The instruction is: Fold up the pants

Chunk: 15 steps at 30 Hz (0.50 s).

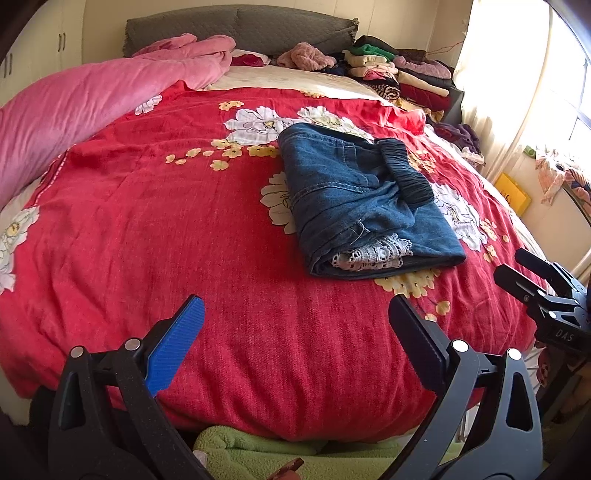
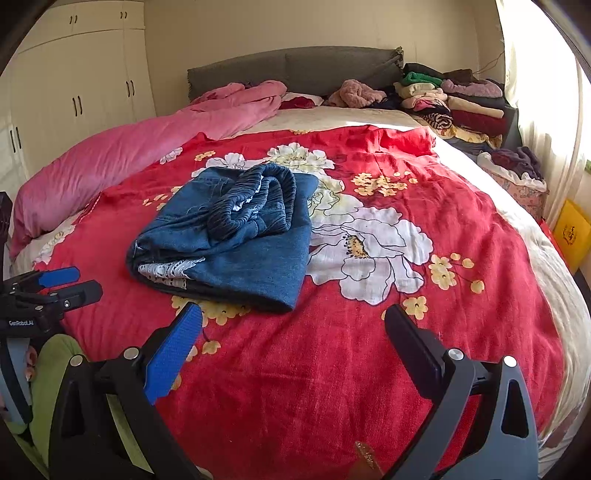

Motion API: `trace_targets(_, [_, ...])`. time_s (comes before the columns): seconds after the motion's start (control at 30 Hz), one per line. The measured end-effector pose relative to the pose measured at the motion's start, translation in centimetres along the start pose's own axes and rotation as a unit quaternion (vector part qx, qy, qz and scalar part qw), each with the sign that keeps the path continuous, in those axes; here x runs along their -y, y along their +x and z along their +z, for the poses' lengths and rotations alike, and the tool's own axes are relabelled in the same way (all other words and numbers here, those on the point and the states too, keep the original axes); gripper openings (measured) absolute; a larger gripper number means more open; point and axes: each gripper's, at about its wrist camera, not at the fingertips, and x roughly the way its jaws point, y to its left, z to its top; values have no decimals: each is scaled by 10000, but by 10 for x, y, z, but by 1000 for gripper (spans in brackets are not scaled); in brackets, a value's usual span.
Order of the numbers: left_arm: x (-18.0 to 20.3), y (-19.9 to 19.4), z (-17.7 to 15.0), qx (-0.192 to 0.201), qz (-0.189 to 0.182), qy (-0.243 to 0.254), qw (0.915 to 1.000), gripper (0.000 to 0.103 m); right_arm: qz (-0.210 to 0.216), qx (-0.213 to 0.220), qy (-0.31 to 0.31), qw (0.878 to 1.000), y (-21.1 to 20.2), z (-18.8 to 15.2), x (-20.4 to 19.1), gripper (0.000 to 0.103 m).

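The blue denim pants [image 1: 362,199] lie folded in a compact bundle on the red floral bedspread [image 1: 184,229], dark elastic waistband on top and white lace trim at the near end. They also show in the right wrist view [image 2: 229,240]. My left gripper [image 1: 295,314] is open and empty, held near the bed's front edge, short of the pants. My right gripper [image 2: 293,321] is open and empty, just in front of the pants. Each gripper shows in the other's view: the right one [image 1: 517,269], the left one [image 2: 74,282].
A pink duvet [image 1: 92,103] lies along the left side. Stacks of folded clothes [image 1: 399,74] sit at the far right by the grey headboard [image 1: 240,26]. White wardrobes [image 2: 81,81] stand left. A yellow box [image 2: 572,229] and a curtain are on the right. Green fabric [image 1: 258,450] lies below.
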Motion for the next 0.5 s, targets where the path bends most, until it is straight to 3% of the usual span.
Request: trace_targets(0.5, [-3,1,0,-8,38,-7,10000,94,-42,36,18,10000,-4,0,2,99])
